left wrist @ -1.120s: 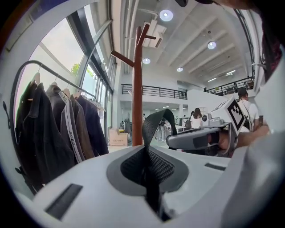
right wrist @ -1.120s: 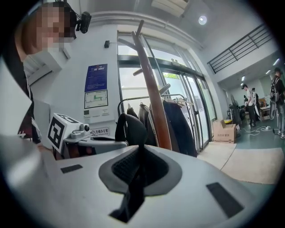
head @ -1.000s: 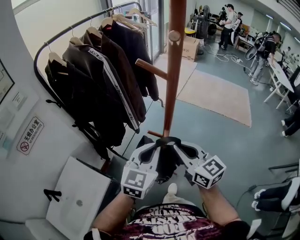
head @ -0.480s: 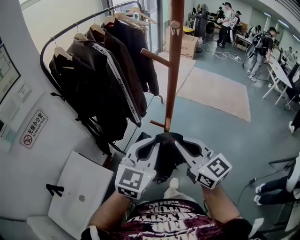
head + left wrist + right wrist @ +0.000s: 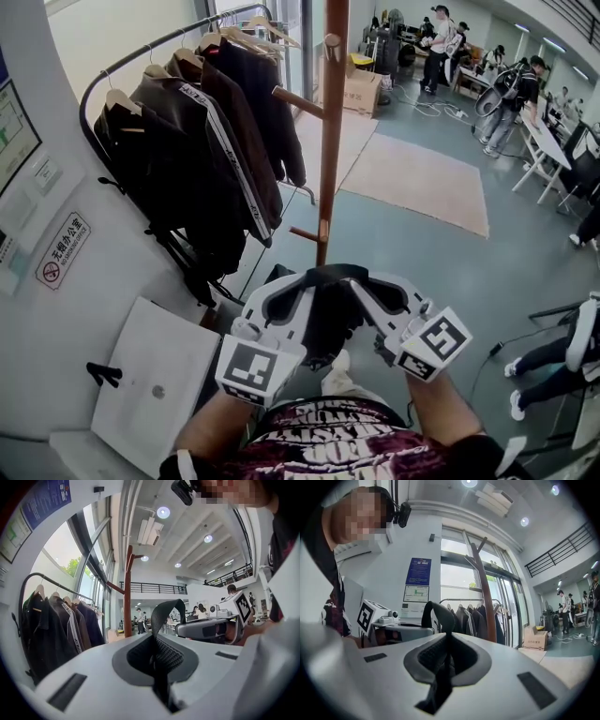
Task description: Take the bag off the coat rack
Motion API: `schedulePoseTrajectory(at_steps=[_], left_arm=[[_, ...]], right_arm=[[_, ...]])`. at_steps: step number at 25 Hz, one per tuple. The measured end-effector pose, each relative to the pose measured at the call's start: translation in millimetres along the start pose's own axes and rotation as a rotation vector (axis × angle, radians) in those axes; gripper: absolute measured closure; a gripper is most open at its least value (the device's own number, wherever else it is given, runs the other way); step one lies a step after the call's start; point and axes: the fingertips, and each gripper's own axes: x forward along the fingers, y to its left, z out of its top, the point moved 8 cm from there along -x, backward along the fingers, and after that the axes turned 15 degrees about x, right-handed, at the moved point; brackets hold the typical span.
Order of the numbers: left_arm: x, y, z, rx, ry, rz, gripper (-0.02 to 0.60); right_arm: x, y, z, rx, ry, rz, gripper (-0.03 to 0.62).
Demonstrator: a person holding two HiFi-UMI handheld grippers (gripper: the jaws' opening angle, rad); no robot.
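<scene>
Jackets (image 5: 187, 159), dark and close-packed, hang on a curved garment rail (image 5: 141, 56) beyond the jaws and to their left. A pale rug (image 5: 412, 183) lies on the grey floor far ahead of the jaws, to the right, and people (image 5: 441, 37) stand well past it. A white panel (image 5: 155, 384) lies below and left of the left gripper (image 5: 302, 284).

The coat rack (image 5: 328, 131), a brown wooden pole with short pegs, rises straight ahead, just beyond the tips of both grippers. The bag (image 5: 330, 323), black, hangs beneath and between the two pairs of jaws, on the near side of the pole.

The left gripper points in from the left. Its jaws are closed tight on the bag's strap (image 5: 333, 272), with the webbing pinched flat between the pads. The right gripper (image 5: 367, 284) points in from the right, and its jaws are likewise clamped on the strap, parted only by the thickness of the webbing. Between the two grips the strap arches up in a short loop. In the left gripper view this loop stands beside the pole, apart from it.
</scene>
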Motion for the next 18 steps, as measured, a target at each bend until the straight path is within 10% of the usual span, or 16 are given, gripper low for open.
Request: schedulePoseTrajectory(at_steps=[18], left_arm=[[-40, -27, 20, -0.003, -0.044, -0.045, 0.574]], right_arm=[[-40, 49, -1, -0.022, -0.040, -0.036, 0.569]])
